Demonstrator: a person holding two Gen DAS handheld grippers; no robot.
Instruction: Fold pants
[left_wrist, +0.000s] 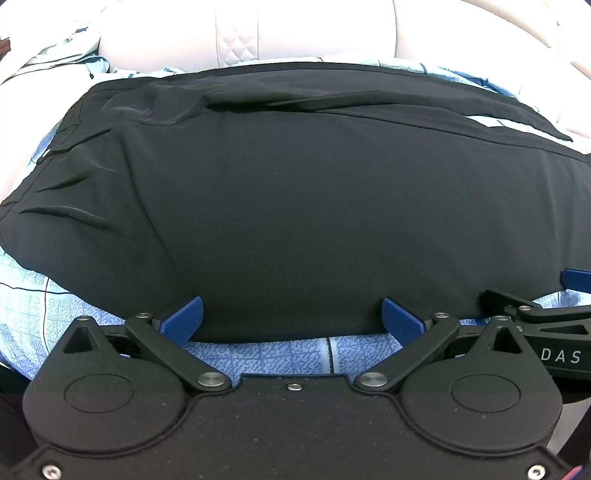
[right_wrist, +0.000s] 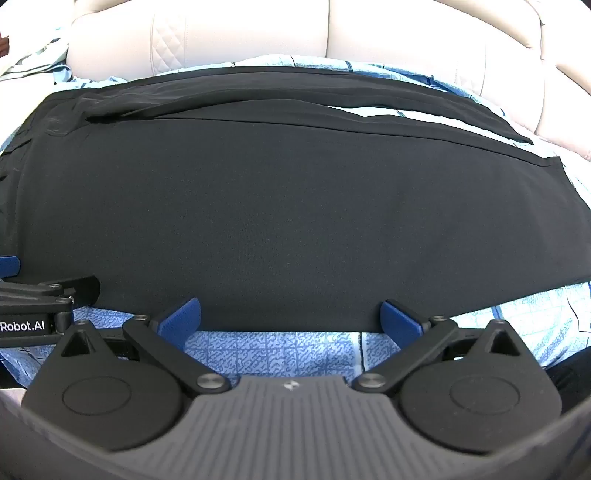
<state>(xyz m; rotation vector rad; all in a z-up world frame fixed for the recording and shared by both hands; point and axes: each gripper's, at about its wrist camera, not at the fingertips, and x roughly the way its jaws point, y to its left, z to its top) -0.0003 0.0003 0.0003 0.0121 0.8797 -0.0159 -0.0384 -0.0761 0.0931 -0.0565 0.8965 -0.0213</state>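
Note:
Black pants (left_wrist: 314, 206) lie flat across a blue patterned sheet (left_wrist: 277, 354), waistband to the left, legs running right; they also fill the right wrist view (right_wrist: 280, 221). One leg lies over the other, with a strip of the far leg showing behind. My left gripper (left_wrist: 291, 317) is open, its blue fingertips (left_wrist: 183, 319) at the pants' near edge, holding nothing. My right gripper (right_wrist: 290, 317) is open at the same near edge further right, with blue fingertips (right_wrist: 400, 319) touching the hem line. Each gripper shows at the side of the other's view.
A cream padded headboard or sofa back (right_wrist: 369, 33) runs behind the pants. Crumpled light blue bedding (left_wrist: 62, 44) lies at the far left. The sheet (right_wrist: 535, 314) shows past the leg ends at the right.

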